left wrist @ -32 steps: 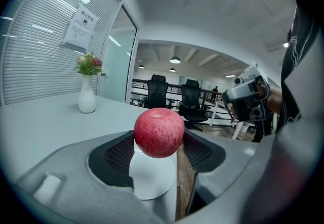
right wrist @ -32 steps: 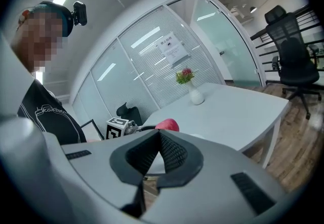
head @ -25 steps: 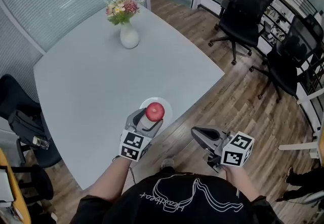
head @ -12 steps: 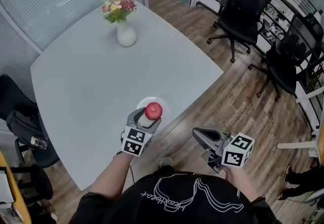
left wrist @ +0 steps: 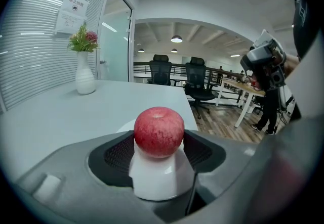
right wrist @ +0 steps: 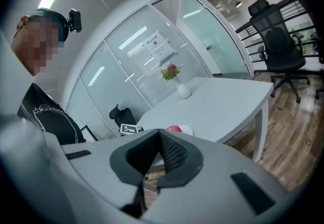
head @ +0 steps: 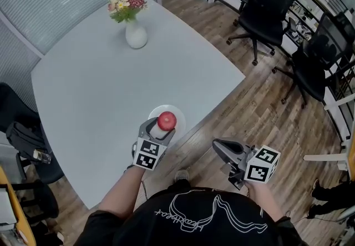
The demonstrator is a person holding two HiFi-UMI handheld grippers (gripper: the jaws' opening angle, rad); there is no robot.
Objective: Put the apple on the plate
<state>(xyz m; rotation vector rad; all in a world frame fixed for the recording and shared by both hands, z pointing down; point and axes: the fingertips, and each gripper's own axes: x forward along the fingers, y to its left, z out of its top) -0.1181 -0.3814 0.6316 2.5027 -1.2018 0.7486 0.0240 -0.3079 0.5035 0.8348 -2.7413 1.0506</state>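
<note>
- The left gripper's [left wrist: 160, 142] jaws pinch the red apple [left wrist: 158, 131] from both sides, their dark ribbed pads [left wrist: 119, 153] pressed against it.
- A smooth white shape shows right under the apple, between the pads. I cannot tell whether it is a separate piece or the plate seen through the gap.
- In the head view the apple lies over the white plate [head: 179, 115], which sits on the pale grey surface [head: 111, 89] close to its near edge. Whether the apple touches the plate cannot be told.
- The right gripper's [right wrist: 159, 134] jaws are pressed together with nothing between them.
- That gripper is off the surface, to the right of the left one, over the wooden floor [head: 252, 109].
- A white vase of flowers [head: 135, 33] stands at the far end of the surface, well apart from the plate.
- Black office chairs [head: 266, 9] stand on the floor beyond.
</note>
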